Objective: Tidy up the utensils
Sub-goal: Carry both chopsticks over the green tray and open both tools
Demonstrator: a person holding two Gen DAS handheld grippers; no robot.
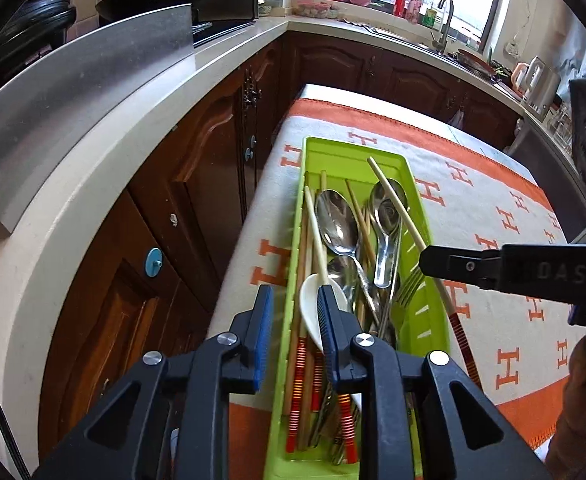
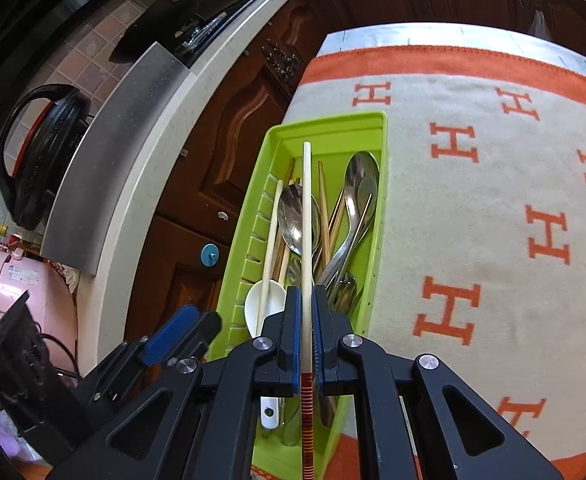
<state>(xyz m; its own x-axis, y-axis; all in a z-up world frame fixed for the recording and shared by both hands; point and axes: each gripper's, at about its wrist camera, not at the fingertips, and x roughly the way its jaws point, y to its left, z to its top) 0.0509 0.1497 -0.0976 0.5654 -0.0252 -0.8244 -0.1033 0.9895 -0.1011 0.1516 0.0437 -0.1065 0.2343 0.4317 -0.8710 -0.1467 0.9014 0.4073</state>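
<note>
A blanket (image 2: 473, 200) with orange H marks covered the table, and on it, toward nine o'clock, lay the long green tray (image 2: 377, 216) close to the table's edge beside the dark cabinets (image 1: 197, 184). The tray held a loose heap: several steel spoons (image 1: 339, 220), a fork (image 1: 407, 284), a white ceramic spoon (image 1: 313, 300) and many chopsticks with red-banded ends, crossing one another rather than lying sorted.

The right gripper (image 2: 305, 300) was clamped on one pale chopstick (image 2: 307, 208), which pointed toward twelve o'clock over the tray, its tip above the far end. The left gripper (image 1: 295, 300) stood partly open over the tray's near end, nothing pinched between its blue pads (image 1: 264, 312); the white spoon's bowl lay just beyond them.

The likeliest trouble, I judged, was the thin chopstick pivoting or slipping in the pads, since it was held near one end. Lowered onto the heap, it could catch on the spoons and come to rest crosswise. The tray might also slide on the soft blanket if pushed.
</note>
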